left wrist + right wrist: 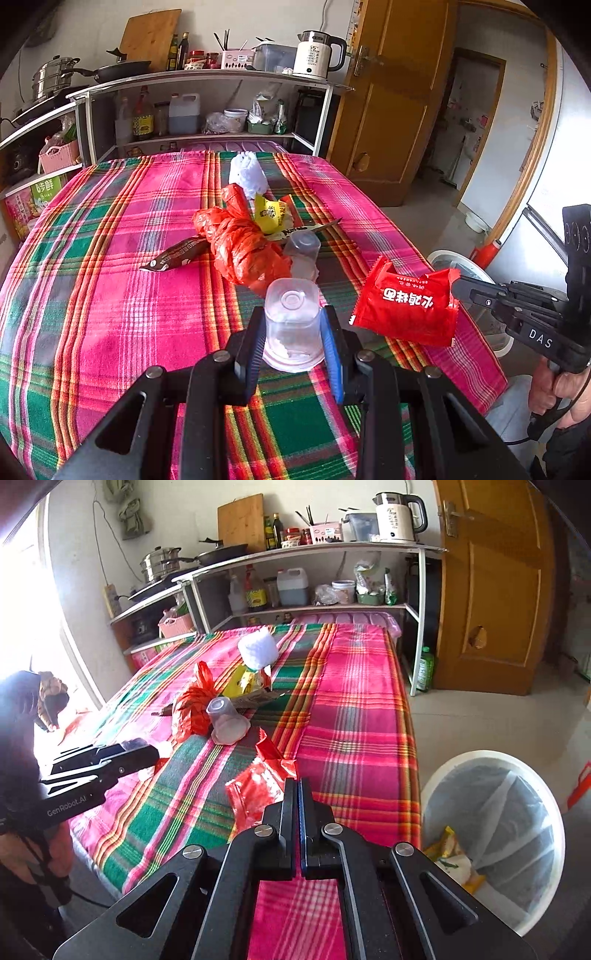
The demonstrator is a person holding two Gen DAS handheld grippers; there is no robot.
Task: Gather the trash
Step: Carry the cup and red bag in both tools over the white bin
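Note:
My left gripper (293, 325) is shut on a clear plastic cup (291, 321), held upside down above the plaid cloth. My right gripper (297, 786) is shut on a red snack wrapper (258, 786), which also shows in the left wrist view (406, 306) lifted near the table's right edge. More trash lies mid-table: a crumpled orange plastic bag (243, 247), a second clear cup (227, 720), a yellow wrapper (269, 214), a brown wrapper (173, 256) and a white crumpled cup (247, 173).
A white bin (491, 834) with a clear liner and some trash stands on the floor right of the table. The plaid-covered table (351, 720) backs onto shelves with pots, bottles and a kettle (317, 55). A wooden door (491, 590) is at right.

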